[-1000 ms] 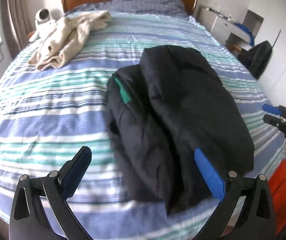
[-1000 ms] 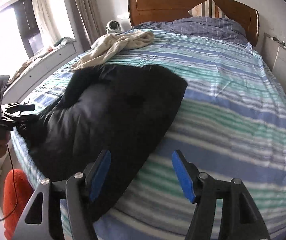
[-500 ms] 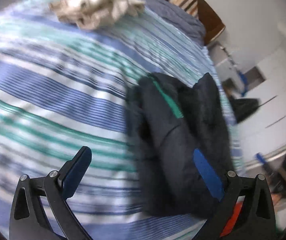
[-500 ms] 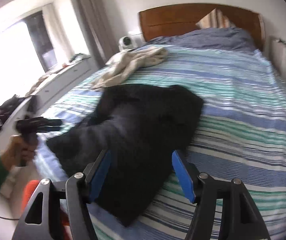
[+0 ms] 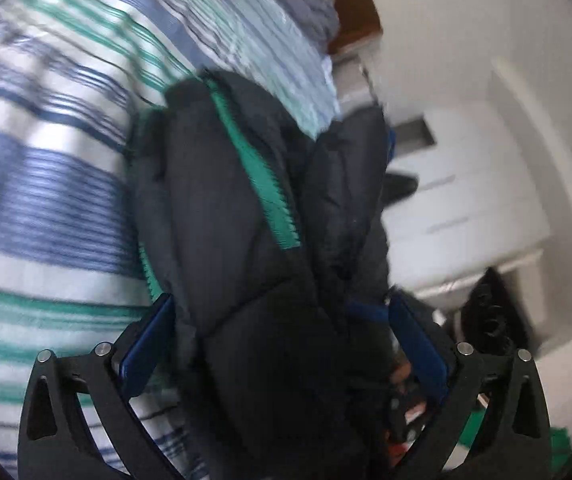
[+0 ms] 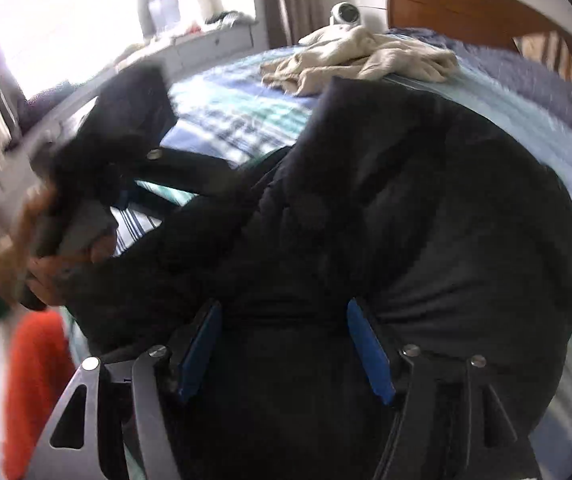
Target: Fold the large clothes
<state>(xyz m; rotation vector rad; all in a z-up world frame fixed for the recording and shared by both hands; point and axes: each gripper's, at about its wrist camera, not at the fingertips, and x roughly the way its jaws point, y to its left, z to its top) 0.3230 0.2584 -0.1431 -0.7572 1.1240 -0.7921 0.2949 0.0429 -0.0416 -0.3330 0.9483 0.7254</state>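
Lying on the striped bed (image 5: 46, 184), the dark padded jacket (image 5: 246, 280) is looking soft, bulky and slippery. Both the left claw (image 5: 282, 344) and right claw (image 6: 286, 344) are gaping apart, straddling its near folded edge; gather thick layers there.

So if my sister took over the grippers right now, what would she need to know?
Left hand-held gripper: open, jaws on either side of the folded jacket's near end.
Right hand-held gripper: open, straddling the jacket's near edge, not clamped.
Jacket: a dark bundle on the striped bed, green zipper showing.
A cream garment lies crumpled near the headboard.
Done: the jacket looks mostly folded.
Left: probably close both grippers on it, finish or move it, then fold the cream garment.
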